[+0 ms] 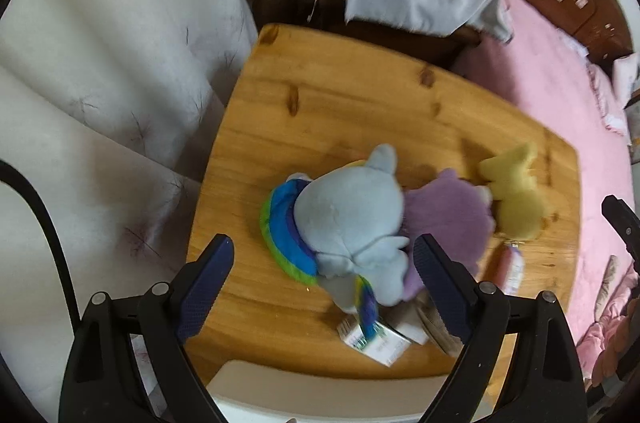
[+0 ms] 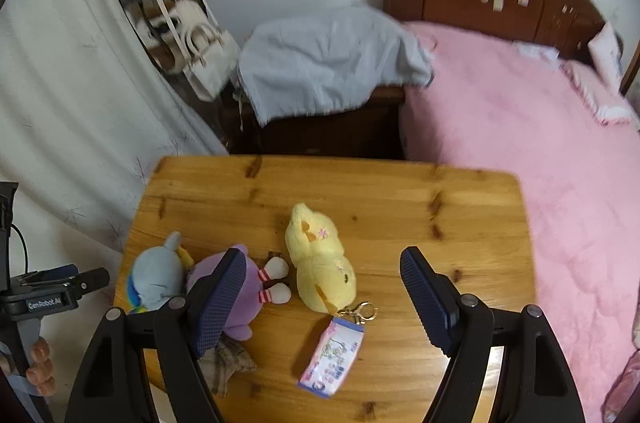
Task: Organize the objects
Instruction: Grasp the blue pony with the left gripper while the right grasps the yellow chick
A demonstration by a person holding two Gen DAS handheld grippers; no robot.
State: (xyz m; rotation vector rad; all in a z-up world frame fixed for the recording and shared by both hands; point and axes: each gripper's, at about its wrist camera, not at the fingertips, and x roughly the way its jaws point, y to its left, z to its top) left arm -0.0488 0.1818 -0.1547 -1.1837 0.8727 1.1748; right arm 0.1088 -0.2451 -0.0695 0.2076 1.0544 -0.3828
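Three plush toys lie in a row on the wooden table (image 2: 400, 191): a light blue pony with a rainbow mane (image 1: 352, 219) (image 2: 154, 277), a purple plush (image 1: 448, 219) (image 2: 240, 303) and a yellow plush with a key clasp (image 1: 516, 199) (image 2: 324, 263). My left gripper (image 1: 324, 259) is open above the blue pony, its fingers either side of it. My right gripper (image 2: 324, 287) is open above the yellow plush. A pink tissue pack (image 2: 332, 355) (image 1: 514, 269) lies near the front edge. A small white box (image 1: 376, 339) sits under the pony's tail.
A checked cloth item (image 2: 226, 363) lies by the purple plush. A pink bed (image 2: 520, 127) runs along the table's right side. A grey cloth (image 2: 332, 59) covers a dark cabinet behind. White curtain (image 2: 72, 95) and a hanging white bag (image 2: 208, 59) are at left.
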